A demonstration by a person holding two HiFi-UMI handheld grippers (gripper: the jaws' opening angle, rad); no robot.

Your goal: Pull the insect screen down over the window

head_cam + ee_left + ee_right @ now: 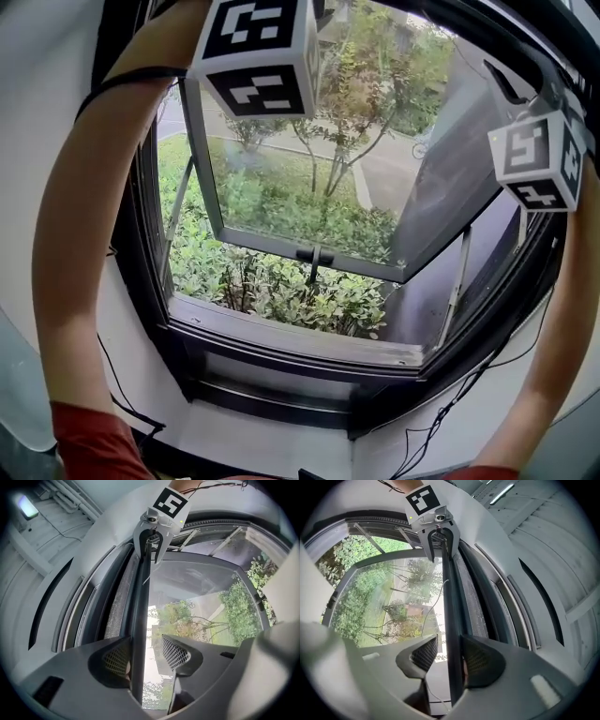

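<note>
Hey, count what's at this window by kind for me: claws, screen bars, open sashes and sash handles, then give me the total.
2 claws: left claw, right claw
1 screen bar
1 sash, swung open
1 handle
Total: 5

The white, flat window ledge (272,439) is carrying the dark metal window frame (281,398), and thin black cables (446,407) are lying across it at both ends.

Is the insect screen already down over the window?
No, the screen bar sits high at the top, and the window below is uncovered.
</note>
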